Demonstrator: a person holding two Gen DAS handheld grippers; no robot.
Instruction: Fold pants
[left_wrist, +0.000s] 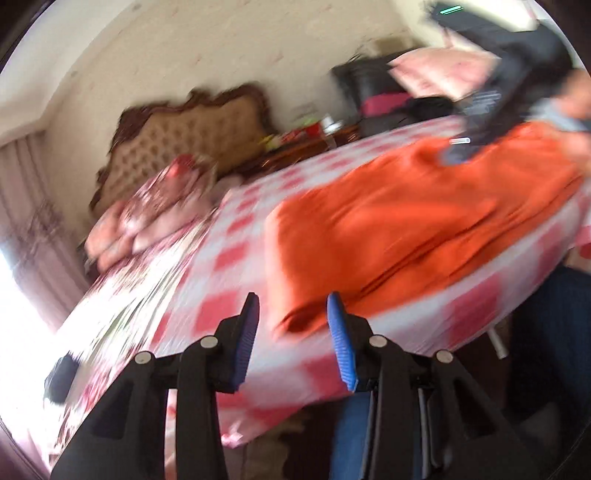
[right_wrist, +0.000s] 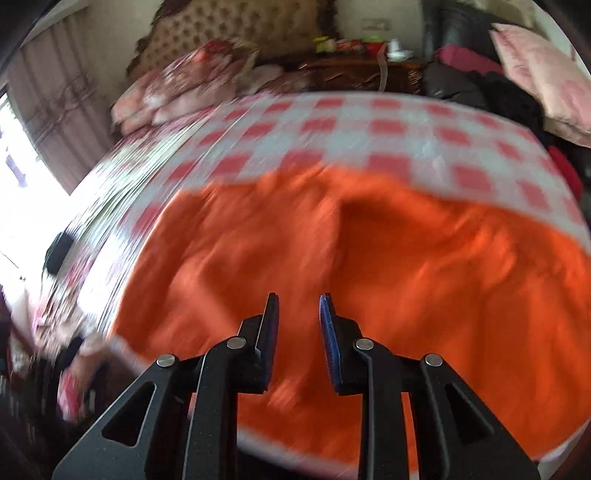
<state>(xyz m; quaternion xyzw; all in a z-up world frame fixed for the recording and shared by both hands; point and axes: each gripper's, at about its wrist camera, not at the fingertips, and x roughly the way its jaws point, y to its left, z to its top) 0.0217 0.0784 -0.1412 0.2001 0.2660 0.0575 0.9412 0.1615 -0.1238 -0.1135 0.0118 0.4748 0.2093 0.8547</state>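
Orange pants (left_wrist: 406, 229) lie spread on a bed with a red-and-white checked sheet (left_wrist: 229, 258). My left gripper (left_wrist: 293, 306) is open and empty, near the pants' lower left end by the bed's edge. My right gripper (right_wrist: 298, 302) is open and empty, just above the pants (right_wrist: 332, 258). It also shows in the left wrist view (left_wrist: 509, 74), over the far end of the pants. Both views are motion-blurred.
Floral pillows and folded bedding (right_wrist: 184, 85) lie by a padded headboard (right_wrist: 229, 29). A wooden nightstand (right_wrist: 362, 70) with small items stands behind the bed. A pink pillow (right_wrist: 546, 81) and dark clothes are at the right. A dark object (right_wrist: 59, 247) lies at the bed's left.
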